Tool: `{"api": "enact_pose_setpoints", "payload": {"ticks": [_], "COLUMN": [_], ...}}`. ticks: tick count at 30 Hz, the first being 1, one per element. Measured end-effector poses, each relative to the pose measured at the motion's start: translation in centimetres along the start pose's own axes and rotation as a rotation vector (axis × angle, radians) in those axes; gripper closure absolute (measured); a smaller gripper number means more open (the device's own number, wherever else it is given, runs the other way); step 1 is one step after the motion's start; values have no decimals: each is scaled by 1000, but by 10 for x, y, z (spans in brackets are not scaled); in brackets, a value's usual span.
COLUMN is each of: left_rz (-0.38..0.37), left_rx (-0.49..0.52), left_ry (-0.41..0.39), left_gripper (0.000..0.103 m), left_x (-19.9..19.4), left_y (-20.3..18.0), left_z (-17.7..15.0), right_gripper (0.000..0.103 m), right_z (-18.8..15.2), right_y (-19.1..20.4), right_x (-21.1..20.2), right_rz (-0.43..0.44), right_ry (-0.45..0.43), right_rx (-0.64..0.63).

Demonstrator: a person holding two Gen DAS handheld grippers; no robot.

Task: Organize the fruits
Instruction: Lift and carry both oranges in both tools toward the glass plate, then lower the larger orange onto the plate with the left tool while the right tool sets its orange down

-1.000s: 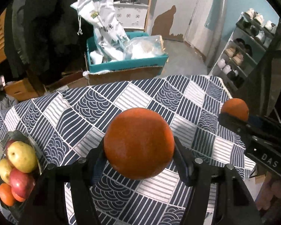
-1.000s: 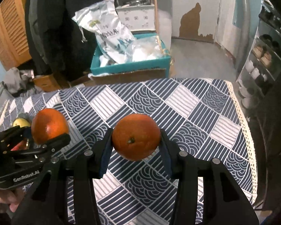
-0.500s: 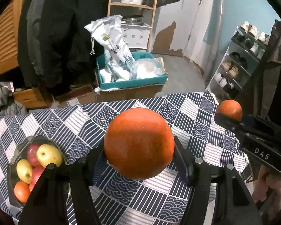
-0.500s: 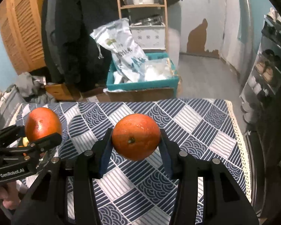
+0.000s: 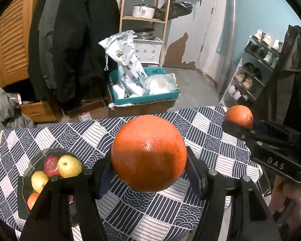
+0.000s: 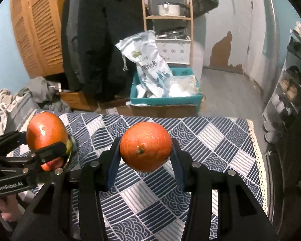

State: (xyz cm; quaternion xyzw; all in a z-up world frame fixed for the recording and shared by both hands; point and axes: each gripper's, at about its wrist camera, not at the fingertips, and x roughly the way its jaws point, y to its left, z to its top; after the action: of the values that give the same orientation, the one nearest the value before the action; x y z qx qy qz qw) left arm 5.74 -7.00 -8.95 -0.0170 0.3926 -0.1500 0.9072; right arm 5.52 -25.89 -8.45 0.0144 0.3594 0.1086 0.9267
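Note:
My left gripper point(image 5: 149, 168) is shut on a large orange point(image 5: 148, 153), held above the table. My right gripper point(image 6: 145, 157) is shut on a second orange point(image 6: 145, 146), also held above the table. Each shows in the other's view: the right gripper's orange point(image 5: 239, 116) at the right, the left gripper's orange point(image 6: 46, 133) at the left. A dark glass bowl point(image 5: 23, 184) on the table's left holds yellow apples point(image 5: 69, 166), a red apple point(image 5: 49, 163) and an orange fruit point(image 5: 32, 200).
The table wears a navy and white patterned cloth point(image 5: 220, 160). Behind it on the floor stands a teal box point(image 5: 144, 98) with white bags on a cardboard box. A shoe rack point(image 5: 254, 70) stands at the right, hanging coats point(image 5: 70, 40) at the left.
Both grippers have risen and pulled back with their oranges still held. The table now looks smaller and farther, and more of the room and the bowl shows.

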Motion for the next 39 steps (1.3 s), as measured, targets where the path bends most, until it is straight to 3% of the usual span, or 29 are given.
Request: {"api": "enact_pose_setpoints", "payload": {"ticks": [18,39], "left_rz": [51,201], "left_rx": [-49,-260], "left_ry": [-53,13], "left_gripper": [37,37], "left_x": [-43,-51], "left_y": [40,154], "left_z": [-10,-62], "right_gripper": [57,57], "right_z": [9,7], "right_y": [57,150], "right_x": [-2,56], "right_rz": [97,228], "right_ry": [-5,111], "right_rx": [-69,-143]}}
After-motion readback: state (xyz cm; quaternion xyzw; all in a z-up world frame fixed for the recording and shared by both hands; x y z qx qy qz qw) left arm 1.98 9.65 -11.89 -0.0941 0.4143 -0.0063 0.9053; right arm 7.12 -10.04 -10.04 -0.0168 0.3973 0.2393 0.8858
